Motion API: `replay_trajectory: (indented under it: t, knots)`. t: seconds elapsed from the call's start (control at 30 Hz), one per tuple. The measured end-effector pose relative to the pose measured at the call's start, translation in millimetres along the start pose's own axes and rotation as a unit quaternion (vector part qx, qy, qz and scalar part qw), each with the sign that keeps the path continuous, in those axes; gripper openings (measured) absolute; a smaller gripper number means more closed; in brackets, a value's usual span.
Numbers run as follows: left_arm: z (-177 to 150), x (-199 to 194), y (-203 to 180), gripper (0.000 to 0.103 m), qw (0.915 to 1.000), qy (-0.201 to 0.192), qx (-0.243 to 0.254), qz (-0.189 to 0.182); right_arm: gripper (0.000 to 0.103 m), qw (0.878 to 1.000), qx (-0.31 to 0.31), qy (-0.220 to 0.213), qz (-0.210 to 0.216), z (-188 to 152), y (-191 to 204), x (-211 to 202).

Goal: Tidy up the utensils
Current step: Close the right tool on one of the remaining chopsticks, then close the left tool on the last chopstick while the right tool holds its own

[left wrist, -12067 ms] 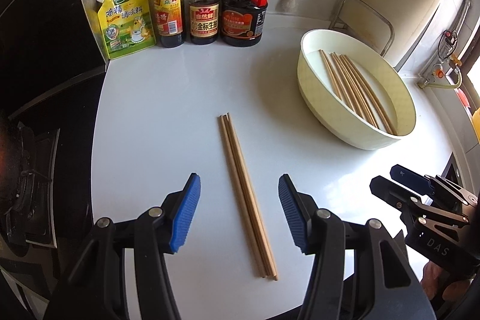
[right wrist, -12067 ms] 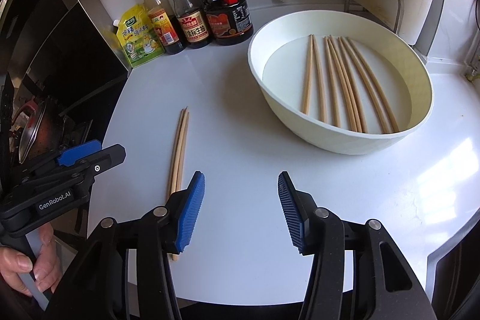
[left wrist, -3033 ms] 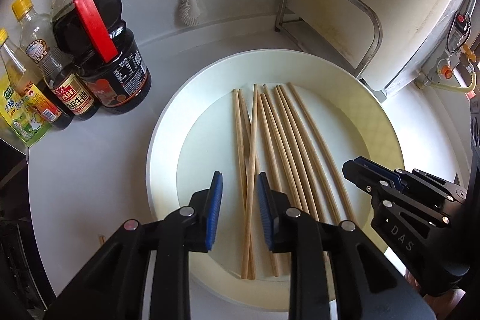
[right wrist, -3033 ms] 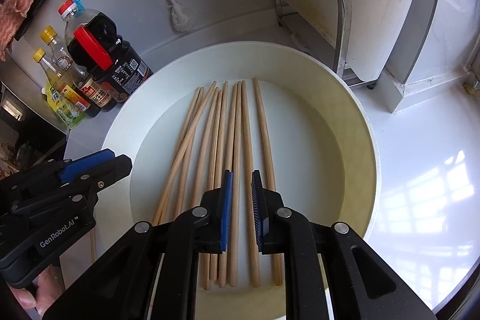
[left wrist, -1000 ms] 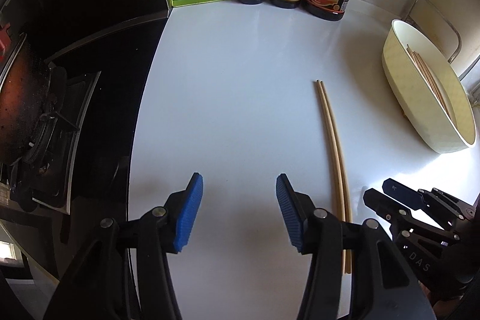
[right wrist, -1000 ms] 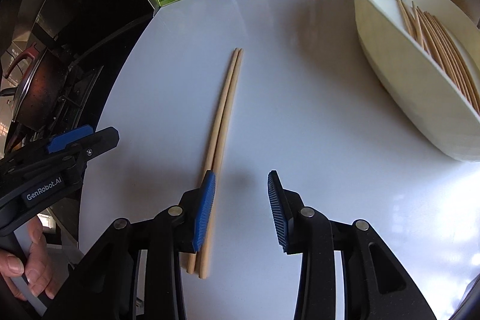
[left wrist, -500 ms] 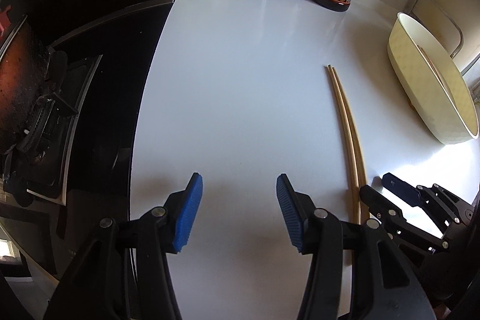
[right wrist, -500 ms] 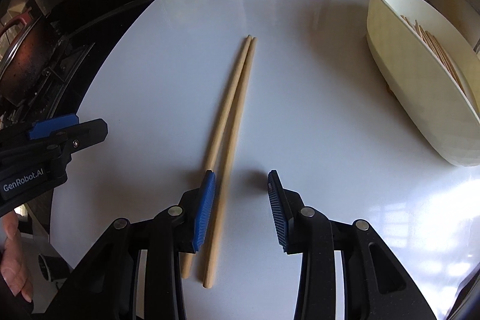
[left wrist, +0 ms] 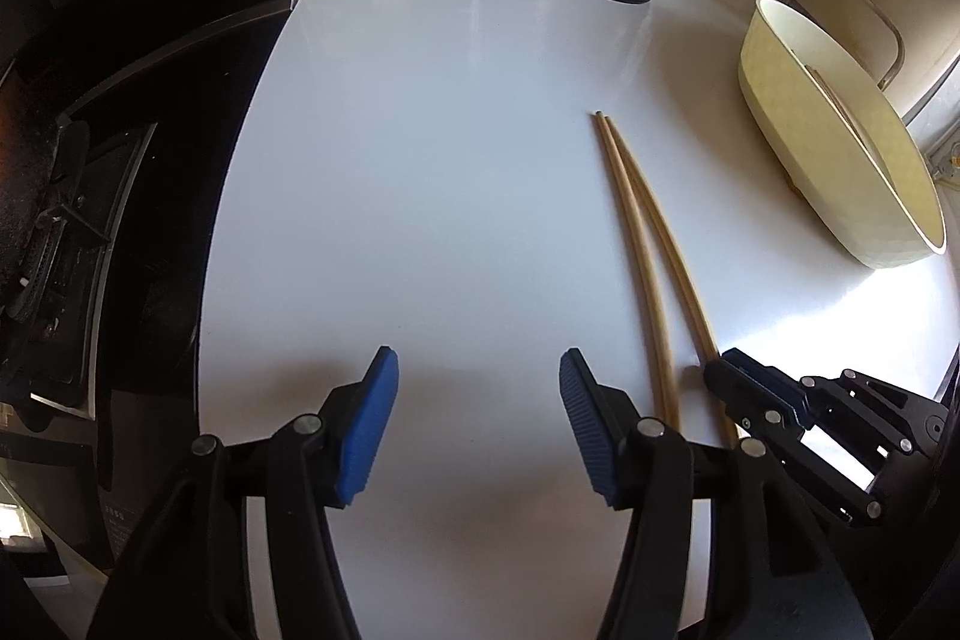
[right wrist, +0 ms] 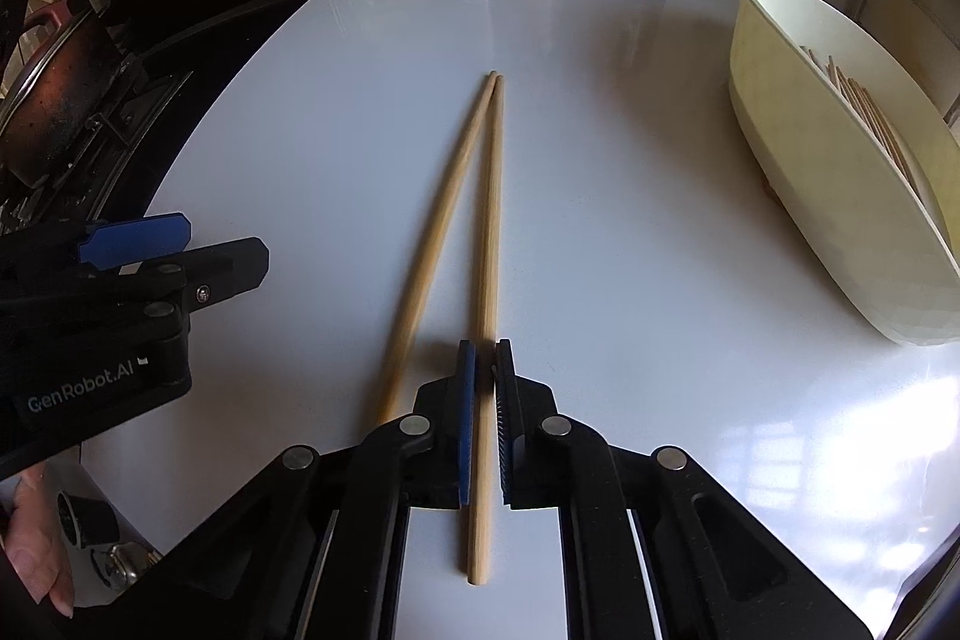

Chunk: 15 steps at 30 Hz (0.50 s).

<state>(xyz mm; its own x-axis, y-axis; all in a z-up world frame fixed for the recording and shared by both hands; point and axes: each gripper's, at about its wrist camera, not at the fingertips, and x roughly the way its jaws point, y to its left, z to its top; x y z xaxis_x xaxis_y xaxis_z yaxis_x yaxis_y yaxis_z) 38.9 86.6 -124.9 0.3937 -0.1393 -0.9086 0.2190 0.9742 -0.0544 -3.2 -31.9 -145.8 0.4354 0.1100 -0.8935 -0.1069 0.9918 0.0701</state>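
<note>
Just beside the bowl [right wrist: 798, 172], bare countertop [right wrist: 630, 232] flanks two chopsticks [right wrist: 489, 220].

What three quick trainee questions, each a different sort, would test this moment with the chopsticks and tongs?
1. True or false: the right tongs are shut on a chopstick.
2. What lies between the left tongs? A) a chopstick B) nothing C) a bottle
3. Fill in: more chopsticks lie in the cream ____.

Key: 1 true; 2 B; 3 basin.
</note>
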Motion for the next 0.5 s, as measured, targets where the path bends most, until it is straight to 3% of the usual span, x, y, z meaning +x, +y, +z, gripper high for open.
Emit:
replay_trajectory:
  t: [0.5]
  knots:
    - [1.1,19.3,-46.1,0.059,0.9994,0.001,0.028,-0.019,0.006,0.998,0.058,-0.001,-0.027,-16.4,-70.3,-17.7]
